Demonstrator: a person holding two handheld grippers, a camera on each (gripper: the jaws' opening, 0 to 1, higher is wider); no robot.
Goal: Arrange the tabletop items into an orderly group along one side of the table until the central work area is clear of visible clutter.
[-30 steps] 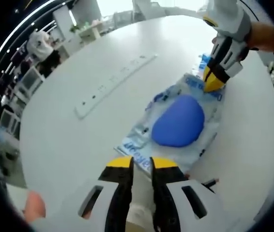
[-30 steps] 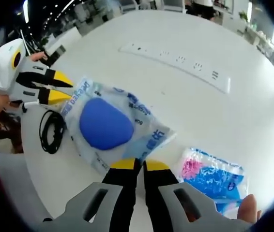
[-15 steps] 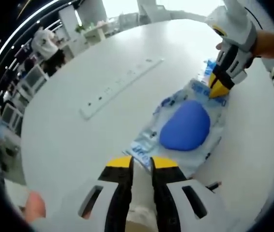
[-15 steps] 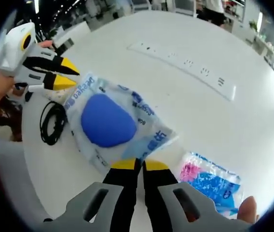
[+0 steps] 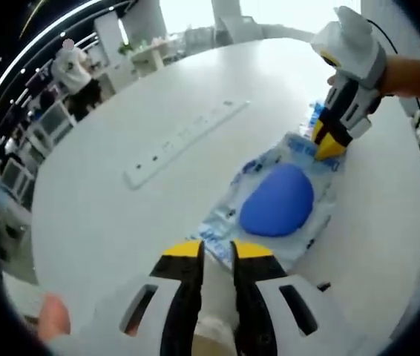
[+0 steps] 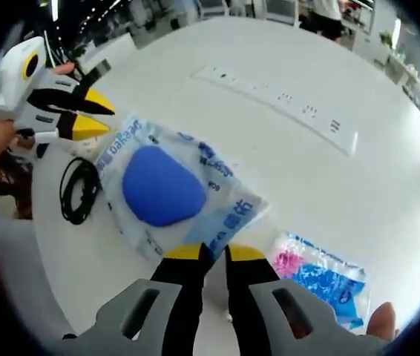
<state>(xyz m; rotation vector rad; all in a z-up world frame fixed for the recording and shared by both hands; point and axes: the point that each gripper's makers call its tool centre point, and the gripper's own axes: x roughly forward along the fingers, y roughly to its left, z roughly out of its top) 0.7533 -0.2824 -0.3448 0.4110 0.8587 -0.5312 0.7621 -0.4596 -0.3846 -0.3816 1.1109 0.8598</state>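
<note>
Both grippers pinch opposite edges of the clear bag (image 5: pixel 280 196) holding a blue pad: left gripper (image 5: pixel 216 248), right gripper (image 6: pixel 214 254). Risk, judged: 2 uneven pulls could tear the film or slip 1 edge free, dropping it mid-table near the power strip (image 6: pixel 277 100).

The clear bag (image 6: pixel 167 194) with the blue pad carries blue printed characters along its edges, but they are too small and blurred to be read.

bag: clear packet with a blue pad (image 6: pixel 167 191), flat on the white table (image 6: pixel 358 193)
right gripper (image 6: pixel 214 254): jaws pinching the packet's near edge
left gripper (image 6: pixel 84 115): just beside its far corner
cable (image 6: pixel 79 190): black coil, touching the packet's left side
power strip (image 6: pixel 280 102): well beyond the packet
</note>
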